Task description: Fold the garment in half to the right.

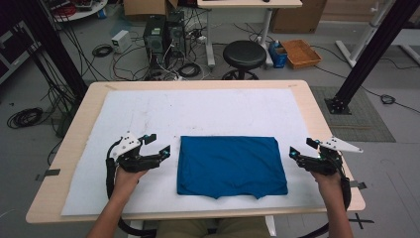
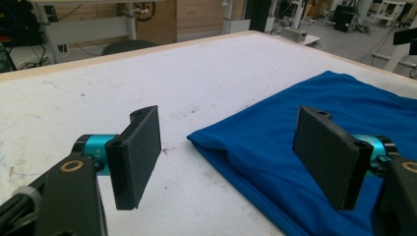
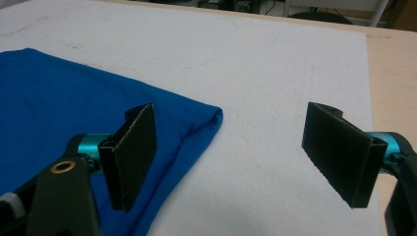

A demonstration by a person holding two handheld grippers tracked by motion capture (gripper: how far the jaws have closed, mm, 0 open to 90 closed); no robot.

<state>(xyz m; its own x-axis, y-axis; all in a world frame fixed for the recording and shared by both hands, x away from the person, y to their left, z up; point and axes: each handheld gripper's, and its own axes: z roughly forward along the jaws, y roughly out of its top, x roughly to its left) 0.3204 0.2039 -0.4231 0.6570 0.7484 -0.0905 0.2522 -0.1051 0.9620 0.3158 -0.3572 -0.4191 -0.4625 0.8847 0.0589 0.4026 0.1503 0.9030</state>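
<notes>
Both grippers, left gripper [image 1: 157, 142] and right gripper [image 1: 301, 148], are held with jaws spread wide and empty at either side edge of the folded blue cloth [image 1: 231, 165], seemingly poised so its edges can be gripped for another fold.

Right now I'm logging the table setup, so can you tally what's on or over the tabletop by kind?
Blue folded cloth: 1
White mat under it: 1
Grippers, both open, either side of the cloth: 2, the left gripper and the right gripper
Total: 4
</notes>
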